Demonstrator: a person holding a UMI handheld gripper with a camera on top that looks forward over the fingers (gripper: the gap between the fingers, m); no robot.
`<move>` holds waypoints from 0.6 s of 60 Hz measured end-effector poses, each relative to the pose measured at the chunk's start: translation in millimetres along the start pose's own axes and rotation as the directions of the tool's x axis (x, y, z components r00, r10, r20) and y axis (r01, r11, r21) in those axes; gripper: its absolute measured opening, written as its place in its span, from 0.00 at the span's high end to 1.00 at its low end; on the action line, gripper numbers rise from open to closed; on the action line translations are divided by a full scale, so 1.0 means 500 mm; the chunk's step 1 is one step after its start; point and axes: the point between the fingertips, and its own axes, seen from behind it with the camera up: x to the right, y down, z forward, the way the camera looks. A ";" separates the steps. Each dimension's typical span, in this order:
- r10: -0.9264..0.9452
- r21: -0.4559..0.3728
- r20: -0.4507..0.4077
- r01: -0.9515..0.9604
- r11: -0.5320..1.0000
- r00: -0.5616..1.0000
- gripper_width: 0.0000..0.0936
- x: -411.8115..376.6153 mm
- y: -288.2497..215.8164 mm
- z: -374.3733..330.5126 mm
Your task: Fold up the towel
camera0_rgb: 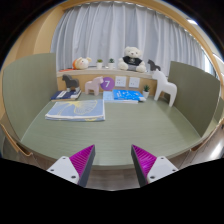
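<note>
Where the room closes off at the far side, pale curtains (pixel 120 30) hang in folds across the whole back wall. Below them spreads the table (pixel 120 130), its olive-green top running from the fingers out to a low shelf at the far edge, with olive panels (pixel 28 85) standing up along its left and right sides. On the left part of the table, well beyond the fingers, lies the towel (pixel 76 109), a light striped cloth spread flat with its edges roughly square to the table. Just past it sits a dark book (pixel 68 94), and to the right of that a blue book (pixel 127 95) lies flat near the middle far edge. A white teddy bear (pixel 131 58) sits upright on the shelf at the far centre, with a smaller tan toy (pixel 80 63) to its left. A white toy horse (pixel 164 87) stands at the far right of the table, and a smaller horse figure (pixel 95 87) stands between the two books. Nearest of all, the gripper (pixel 113 160) hovers over the near edge of the table, its magenta pads (pixel 83 157) facing each other; the jaws stand wide apart with nothing between them, well short of the towel.
</note>
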 end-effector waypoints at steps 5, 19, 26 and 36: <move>-0.022 -0.016 0.070 0.023 1.000 0.997 0.23 -0.134 -0.002 0.059; -0.070 -0.044 0.231 0.082 0.996 0.970 0.22 -0.508 -0.076 0.212; -0.073 -0.050 0.258 0.088 0.995 0.963 0.22 -0.642 -0.139 0.309; -0.070 -0.080 0.266 0.095 0.992 0.962 0.22 -0.767 -0.196 0.449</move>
